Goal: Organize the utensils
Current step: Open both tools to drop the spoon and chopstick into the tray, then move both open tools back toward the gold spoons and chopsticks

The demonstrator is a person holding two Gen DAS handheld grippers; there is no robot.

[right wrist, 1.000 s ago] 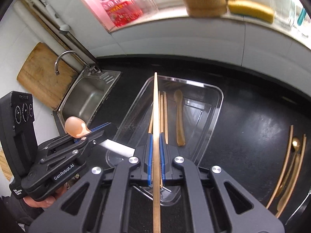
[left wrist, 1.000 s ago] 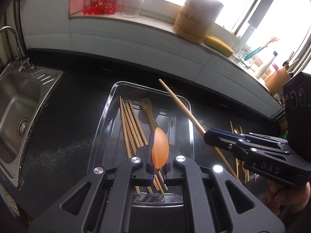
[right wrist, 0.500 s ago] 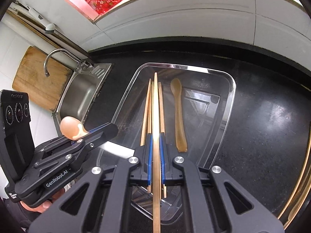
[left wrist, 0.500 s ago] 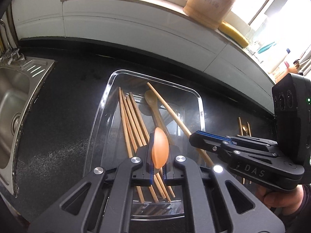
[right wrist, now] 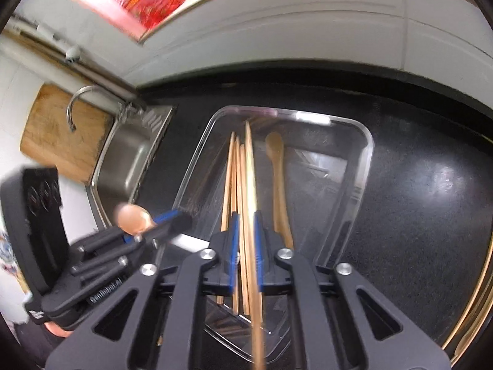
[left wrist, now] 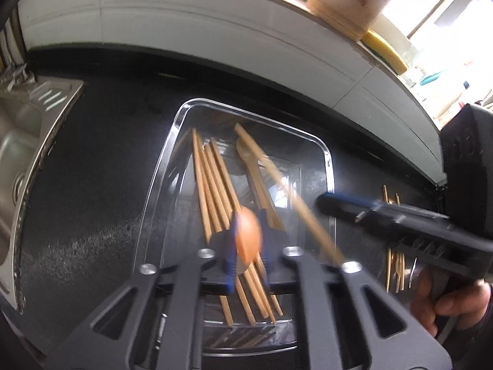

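A clear plastic tray sits on the black counter and holds several wooden chopsticks and a wooden spoon. My left gripper is shut on an orange spoon, held above the tray's near end. My right gripper has its jaws slightly apart around a wooden chopstick that slants down into the tray among the others. The right gripper body shows in the left wrist view.
A steel sink with a tap lies left of the tray. More wooden utensils lie on the counter to the right. A cutting board leans by the sink. A tiled wall with a cluttered sill runs behind.
My right gripper has lowered the chopstick into the tray and its jaws have parted a little. My left gripper has moved forward over the tray with the orange spoon.
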